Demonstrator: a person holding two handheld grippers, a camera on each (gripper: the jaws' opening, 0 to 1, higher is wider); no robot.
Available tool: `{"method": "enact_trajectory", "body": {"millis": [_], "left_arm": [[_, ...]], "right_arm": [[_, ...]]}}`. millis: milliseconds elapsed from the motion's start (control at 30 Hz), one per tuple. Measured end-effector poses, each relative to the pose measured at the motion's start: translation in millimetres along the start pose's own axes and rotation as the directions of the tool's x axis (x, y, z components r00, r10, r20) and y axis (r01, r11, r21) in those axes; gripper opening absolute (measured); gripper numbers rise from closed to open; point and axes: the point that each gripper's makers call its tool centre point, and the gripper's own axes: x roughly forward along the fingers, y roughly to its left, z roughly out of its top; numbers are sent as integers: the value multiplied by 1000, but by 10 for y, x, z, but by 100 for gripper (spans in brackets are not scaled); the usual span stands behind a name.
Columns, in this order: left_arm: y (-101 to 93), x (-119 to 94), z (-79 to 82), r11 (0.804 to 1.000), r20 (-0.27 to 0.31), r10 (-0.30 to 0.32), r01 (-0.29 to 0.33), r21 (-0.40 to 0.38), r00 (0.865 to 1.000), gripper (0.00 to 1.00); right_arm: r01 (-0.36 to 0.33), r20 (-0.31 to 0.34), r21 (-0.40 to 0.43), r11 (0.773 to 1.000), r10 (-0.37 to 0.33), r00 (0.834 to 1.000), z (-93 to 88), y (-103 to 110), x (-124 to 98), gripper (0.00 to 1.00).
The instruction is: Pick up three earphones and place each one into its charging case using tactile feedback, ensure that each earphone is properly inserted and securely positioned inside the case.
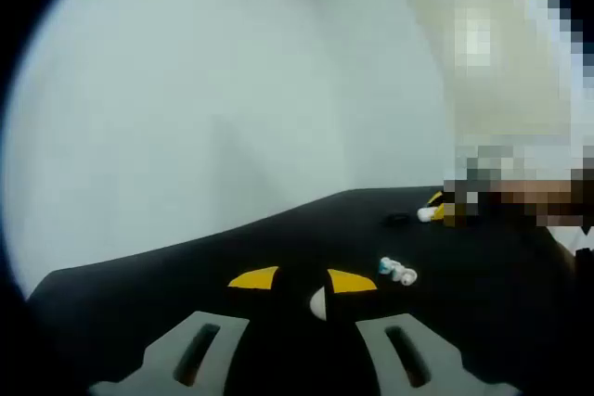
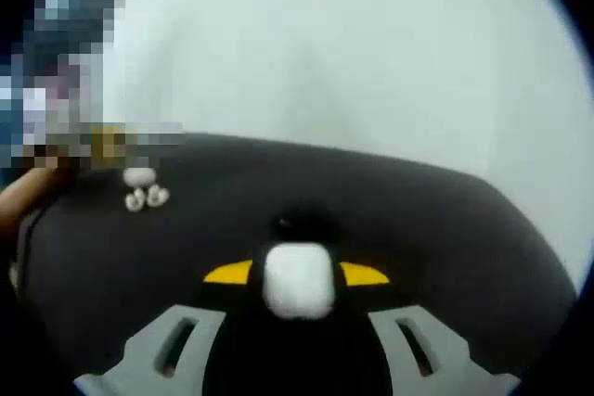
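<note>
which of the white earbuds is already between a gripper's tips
The earbud between the left gripper's yellow tips; the other earbuds lie loose on the black mat.

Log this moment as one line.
left tool: grips earphone | right tool: grips charging case | loose earphones on black mat

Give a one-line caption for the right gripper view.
Right gripper shut on a white rounded charging case above a black mat; small white earphones lie beyond.
</note>
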Motion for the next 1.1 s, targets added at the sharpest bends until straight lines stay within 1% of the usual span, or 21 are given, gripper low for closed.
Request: {"method": "enact_trajectory", "body": {"millis": [33, 67, 133, 167, 200, 300, 367, 433, 467, 533, 567, 633, 667, 767, 800, 833, 867, 900, 933, 967, 1100], "left_arm": [[13, 1, -1, 1000, 0, 4, -4, -2, 1000, 16], [33, -3, 8, 1000, 4, 5, -5, -18, 1000, 16], [52, -27, 89, 995, 49, 1, 4, -98, 999, 17], [90, -49, 133, 991, 75, 7, 3, -136, 997, 17], [141, -71, 161, 987, 92, 20, -5, -159, 996, 17], [192, -92, 161, 987, 88, 41, -27, -155, 995, 16], [194, -91, 146, 987, 79, 47, -34, -155, 996, 17], [210, -90, 127, 987, 67, 59, -48, -153, 996, 18], [223, -92, 121, 986, 63, 65, -54, -157, 996, 19], [272, -102, 120, 982, 62, 80, -68, -179, 995, 19], [290, -107, 119, 980, 61, 86, -73, -186, 994, 19], [307, -115, 122, 978, 62, 94, -81, -191, 994, 19], [311, -115, 127, 978, 63, 96, -83, -192, 993, 19], [303, -105, 143, 978, 67, 95, -81, -193, 993, 18], [292, -102, 149, 978, 68, 93, -78, -191, 993, 18], [279, -97, 158, 979, 70, 90, -76, -188, 993, 18], [268, -93, 169, 980, 71, 89, -75, -184, 993, 18], [256, -88, 182, 981, 74, 88, -73, -179, 993, 18], [251, -86, 194, 982, 77, 87, -73, -176, 993, 18], [243, -83, 206, 982, 80, 86, -71, -174, 993, 18], [219, -77, 248, 983, 91, 83, -66, -172, 992, 17]], "right_arm": [[-11, 72, 4, 1000, 11, 997, 181, 52, -35, 35], [-46, 111, 16, 999, 44, 993, 300, 161, -54, 35], [-176, 132, 4, 984, 174, 976, 470, 472, -28, 35], [-241, 118, -5, 970, 240, 964, 514, 645, 1, 35], [-281, 106, -15, 960, 281, 954, 540, 759, 19, 35], [-384, 69, -129, 914, 394, 916, 678, 1240, 182, 35], [-433, 40, -155, 888, 444, 895, 716, 1471, 325, 35], [-479, 5, -160, 863, 486, 874, 687, 1703, 480, 35], [-503, -18, -157, 850, 507, 862, 639, 1822, 557, 36], [-559, -86, -168, 812, 553, 829, 505, 2063, 670, 36], [-572, -114, -180, 800, 560, 820, 454, 2154, 734, 37], [-583, -148, -223, 782, 563, 813, 421, 2274, 881, 37], [-580, -153, -226, 782, 560, 814, 405, 2332, 925, 37], [-592, -209, -258, 764, 554, 806, 322, 2396, 1110, 41], [-605, -236, -262, 752, 558, 796, 285, 2398, 1169, 42], [-611, -250, -255, 750, 559, 791, 258, 2403, 1217, 42], [-610, -252, -253, 750, 558, 791, 256, 2390, 1270, 42], [-618, -262, -253, 744, 563, 784, 239, 2394, 1303, 42], [-632, -270, -233, 739, 575, 772, 228, 2412, 1296, 41], [-636, -264, -222, 739, 583, 769, 242, 2432, 1298, 40], [-638, -262, -221, 738, 585, 768, 267, 2441, 1342, 41]]}}
